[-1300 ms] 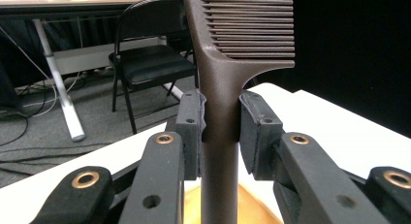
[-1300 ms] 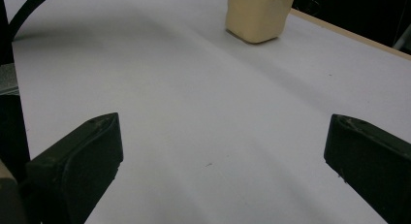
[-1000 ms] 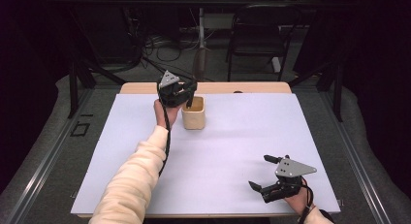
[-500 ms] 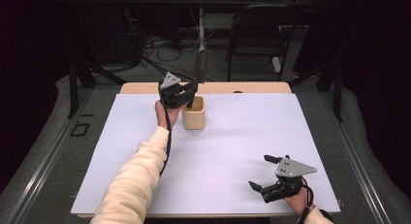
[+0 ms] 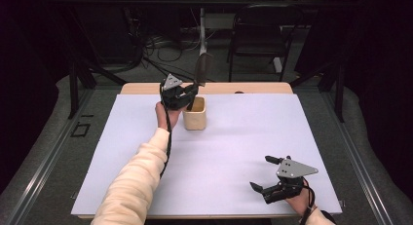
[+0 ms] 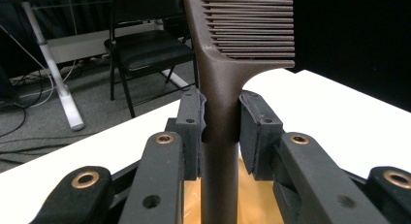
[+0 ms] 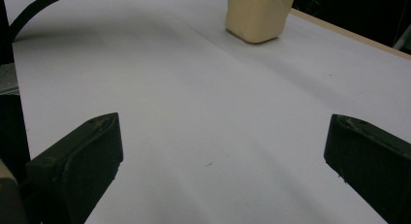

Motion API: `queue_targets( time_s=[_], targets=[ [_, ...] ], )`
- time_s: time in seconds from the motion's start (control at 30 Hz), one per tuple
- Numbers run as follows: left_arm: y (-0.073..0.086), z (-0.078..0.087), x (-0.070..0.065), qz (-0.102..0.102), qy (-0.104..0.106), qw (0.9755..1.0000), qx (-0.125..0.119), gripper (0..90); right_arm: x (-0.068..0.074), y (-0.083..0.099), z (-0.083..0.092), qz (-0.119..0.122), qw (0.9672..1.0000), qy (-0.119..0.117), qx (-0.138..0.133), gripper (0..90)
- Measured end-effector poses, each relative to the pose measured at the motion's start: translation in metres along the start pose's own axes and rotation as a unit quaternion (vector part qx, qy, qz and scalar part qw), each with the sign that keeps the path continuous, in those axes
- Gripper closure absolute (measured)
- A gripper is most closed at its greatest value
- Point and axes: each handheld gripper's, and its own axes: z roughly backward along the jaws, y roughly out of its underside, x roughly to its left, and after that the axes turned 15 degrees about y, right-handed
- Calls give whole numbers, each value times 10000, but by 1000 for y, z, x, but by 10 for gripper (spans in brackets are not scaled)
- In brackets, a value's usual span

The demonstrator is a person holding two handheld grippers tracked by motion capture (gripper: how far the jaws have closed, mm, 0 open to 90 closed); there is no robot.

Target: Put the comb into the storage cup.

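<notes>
My left gripper (image 5: 191,94) is shut on the handle of a dark brown comb (image 5: 202,69), which stands upright over a tan cup (image 5: 195,114) at the far middle of the white table. In the left gripper view both pads clamp the comb (image 6: 220,103) below its teeth, and the handle's lower end runs down into the cup's tan inside (image 6: 252,204). My right gripper (image 5: 263,174) rests near the table's front right edge, open, with bare table between its fingers (image 7: 77,161). From there the cup (image 7: 257,13) shows far ahead.
The white table top (image 5: 243,147) has a wooden strip (image 5: 253,88) along its far edge. Beyond it stand a black folding chair (image 5: 260,35), a white desk leg (image 5: 201,28) and loose cables on the floor. A sleeved forearm (image 5: 139,181) crosses the table's left half.
</notes>
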Motion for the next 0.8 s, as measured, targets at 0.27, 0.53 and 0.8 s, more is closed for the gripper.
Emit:
queue_targets(
  time_s=[0.27,0.53,0.8],
  targets=[
    [5,-2,0,-30,18,9999,116,720,0,0,0,2,10000,-2,0,0],
    [7,-3,2,-51,32,9998,207,720,0,0,0,5,10000,8,5,0],
    [9,-5,3,-62,58,9994,321,720,0,0,0,-6,10000,5,2,0]
  ],
)
